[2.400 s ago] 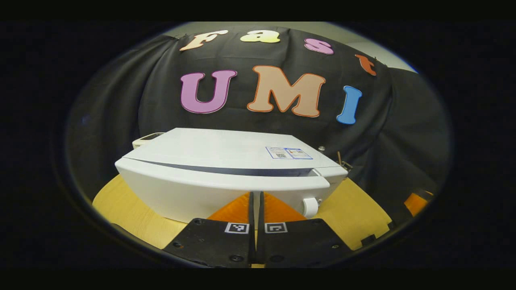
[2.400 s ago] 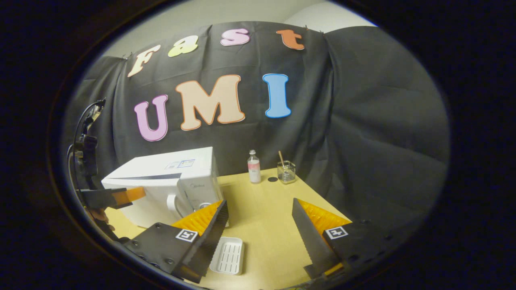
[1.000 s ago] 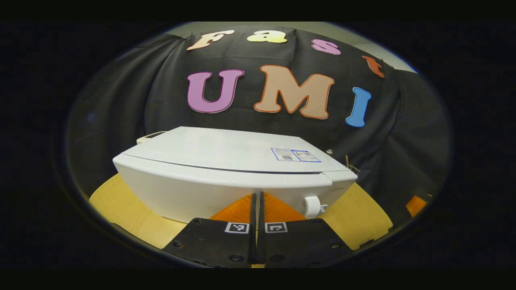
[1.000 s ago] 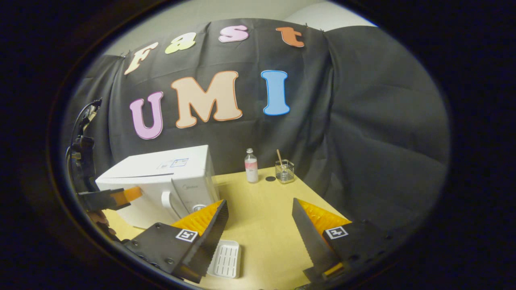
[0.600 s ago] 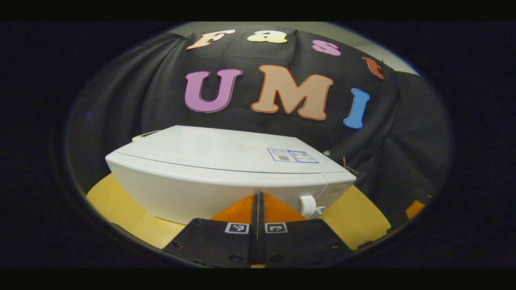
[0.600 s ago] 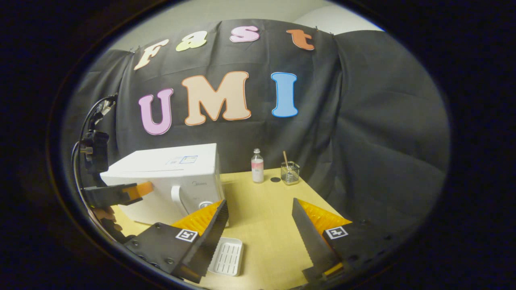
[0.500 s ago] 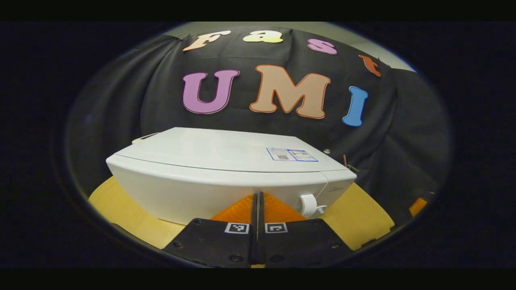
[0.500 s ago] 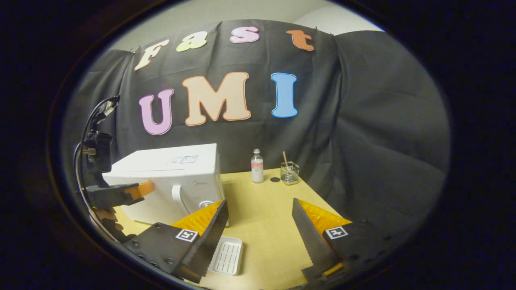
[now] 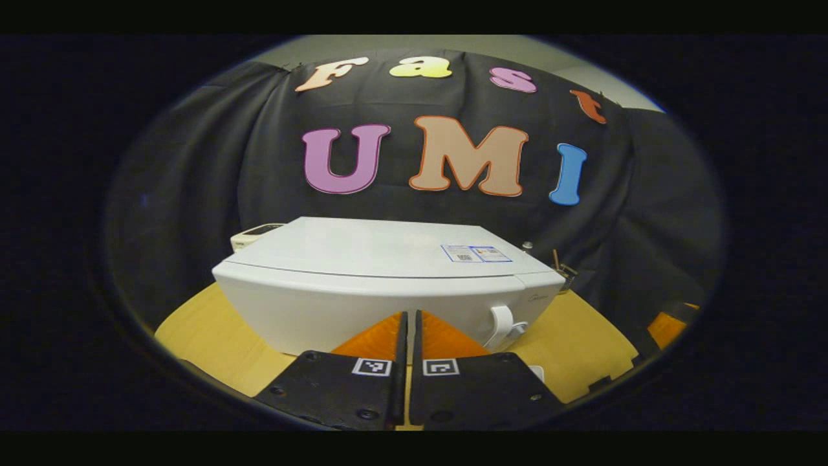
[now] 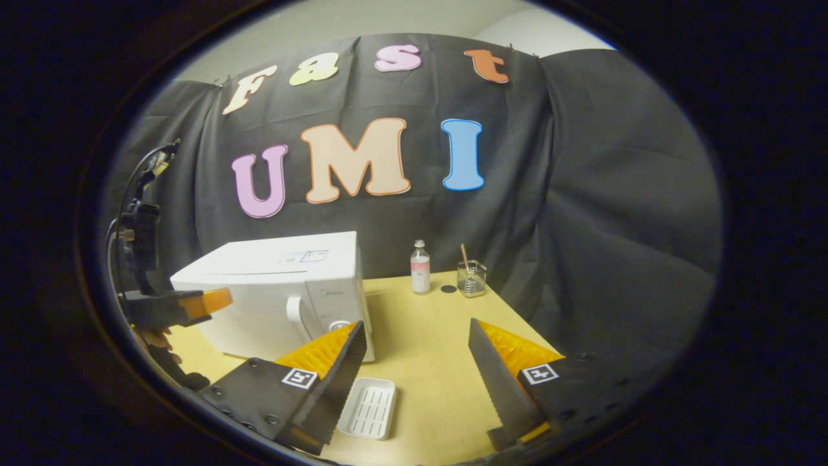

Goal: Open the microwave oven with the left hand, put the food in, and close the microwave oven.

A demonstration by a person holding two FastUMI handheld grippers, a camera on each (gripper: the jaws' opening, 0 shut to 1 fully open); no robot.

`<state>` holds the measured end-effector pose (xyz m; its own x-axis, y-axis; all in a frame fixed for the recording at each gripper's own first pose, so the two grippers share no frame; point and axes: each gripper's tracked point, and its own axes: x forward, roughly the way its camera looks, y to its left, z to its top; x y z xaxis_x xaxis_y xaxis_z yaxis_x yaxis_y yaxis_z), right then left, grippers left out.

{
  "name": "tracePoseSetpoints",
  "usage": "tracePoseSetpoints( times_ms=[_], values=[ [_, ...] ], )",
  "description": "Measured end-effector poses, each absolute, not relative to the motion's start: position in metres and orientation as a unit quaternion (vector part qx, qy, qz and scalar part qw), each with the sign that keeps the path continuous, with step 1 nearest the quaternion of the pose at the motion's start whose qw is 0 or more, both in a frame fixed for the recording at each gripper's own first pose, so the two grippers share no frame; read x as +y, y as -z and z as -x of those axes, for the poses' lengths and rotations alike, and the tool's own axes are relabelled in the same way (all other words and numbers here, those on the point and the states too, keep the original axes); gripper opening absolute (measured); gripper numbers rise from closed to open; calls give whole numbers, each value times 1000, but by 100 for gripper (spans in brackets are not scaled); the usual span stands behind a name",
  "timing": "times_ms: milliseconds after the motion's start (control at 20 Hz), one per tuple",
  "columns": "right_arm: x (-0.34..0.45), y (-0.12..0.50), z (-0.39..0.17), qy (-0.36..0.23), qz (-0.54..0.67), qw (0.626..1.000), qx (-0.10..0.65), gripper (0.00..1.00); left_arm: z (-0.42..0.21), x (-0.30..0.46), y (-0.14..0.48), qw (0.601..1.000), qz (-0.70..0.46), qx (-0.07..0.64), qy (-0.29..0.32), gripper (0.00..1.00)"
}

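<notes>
Since the earlier frames the microwave [image 9: 388, 285] door, which had stood ajar, had swung flush with the body, and the left tongs [image 9: 405, 323] had drawn slightly back from its front, their fingers nearly together on nothing. From the right gripper view the microwave [image 10: 278, 291] sat on the worktop [image 10: 427, 349] with its handle [image 10: 295, 310] facing forward. The right tongs [image 10: 414, 369] hung wide open above a white tray [image 10: 369, 408]. A small bottle [image 10: 420, 266] and a glass jar [image 10: 472, 278] stood near the wall.

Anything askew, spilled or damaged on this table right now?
Nothing stands out. The microwave sits square with its door shut, the bottle and glass cup stand upright behind it, and the white tray lies flat in front.
</notes>
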<state>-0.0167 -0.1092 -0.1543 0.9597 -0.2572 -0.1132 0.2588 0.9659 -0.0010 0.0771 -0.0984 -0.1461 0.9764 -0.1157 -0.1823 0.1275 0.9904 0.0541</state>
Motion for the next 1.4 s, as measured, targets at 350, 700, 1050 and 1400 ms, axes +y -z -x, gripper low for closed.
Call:
tracePoseSetpoints(
  times_ms=[350, 700, 1050, 1400],
  values=[
    [-88, 149, 4, 91, 12, 994, 59, 92, -43, -62, 131, 994, -48, 83, 51, 51],
    [-65, 106, -7, 40, 10, 999, 35, 92, -30, -39, 85, 999, -38, 37, -6, 96],
    [-53, 54, -6, 16, 54, 998, -11, 92, -29, -30, 59, 999, -28, 12, -22, 96],
    [-41, 59, -17, 19, 64, 998, -8, 92, -39, -38, 49, 999, -50, 2, 13, 96]
  ],
)
